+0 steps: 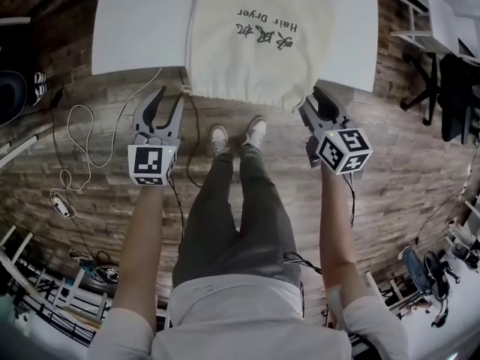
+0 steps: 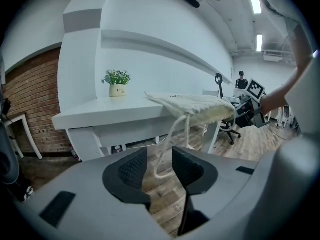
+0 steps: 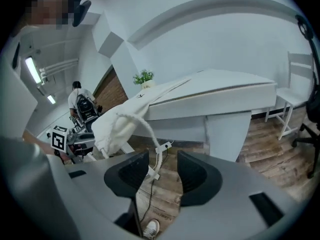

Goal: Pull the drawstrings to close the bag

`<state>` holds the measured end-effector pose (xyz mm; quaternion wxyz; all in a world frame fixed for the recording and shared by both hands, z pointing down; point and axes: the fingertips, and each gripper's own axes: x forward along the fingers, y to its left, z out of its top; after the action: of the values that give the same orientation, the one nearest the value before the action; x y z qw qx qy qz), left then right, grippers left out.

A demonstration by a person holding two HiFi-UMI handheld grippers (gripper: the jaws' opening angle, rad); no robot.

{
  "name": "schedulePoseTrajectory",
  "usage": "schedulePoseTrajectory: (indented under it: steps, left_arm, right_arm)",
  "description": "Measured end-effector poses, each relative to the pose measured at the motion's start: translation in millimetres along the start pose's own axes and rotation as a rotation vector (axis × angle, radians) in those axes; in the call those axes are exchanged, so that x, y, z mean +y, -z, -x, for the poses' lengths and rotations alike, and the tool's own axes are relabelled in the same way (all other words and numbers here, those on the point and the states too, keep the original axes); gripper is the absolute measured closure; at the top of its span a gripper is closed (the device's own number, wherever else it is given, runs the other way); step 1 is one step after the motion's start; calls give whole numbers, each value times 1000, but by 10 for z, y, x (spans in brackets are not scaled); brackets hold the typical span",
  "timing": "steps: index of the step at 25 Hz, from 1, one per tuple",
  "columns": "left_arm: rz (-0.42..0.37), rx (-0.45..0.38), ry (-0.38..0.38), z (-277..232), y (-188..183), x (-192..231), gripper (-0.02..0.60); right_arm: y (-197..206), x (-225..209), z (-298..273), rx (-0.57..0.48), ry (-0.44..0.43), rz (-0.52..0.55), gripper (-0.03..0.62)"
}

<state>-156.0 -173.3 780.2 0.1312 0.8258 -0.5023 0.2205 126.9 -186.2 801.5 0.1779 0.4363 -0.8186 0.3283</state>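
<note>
A cream drawstring bag printed "Hair Dryer" lies on the white table, its gathered mouth hanging over the near edge. My left gripper is just off the mouth's left corner, open. In the left gripper view the bag trails a slack cord loop that hangs between the spread jaws of the left gripper without being pinched. My right gripper sits at the mouth's right corner. In the right gripper view the bag drops its cord loosely between the open right gripper.
A small potted plant stands at the table's far side. Cables trail over the wooden floor at the left. An office chair is at the right, and a white chair stands beside the table. The person's shoes are below the table edge.
</note>
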Motion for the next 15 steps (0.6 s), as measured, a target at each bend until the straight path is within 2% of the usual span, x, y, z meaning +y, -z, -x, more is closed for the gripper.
schedulePoseTrajectory:
  steps: [7, 15]
  left_arm:
    - [3, -13, 52, -272, 109, -78, 410]
    - [9, -8, 62, -490, 193, -83, 399]
  right_arm:
    - [127, 2, -307, -43, -121, -66, 408]
    - [177, -9, -657, -73, -172, -94, 404]
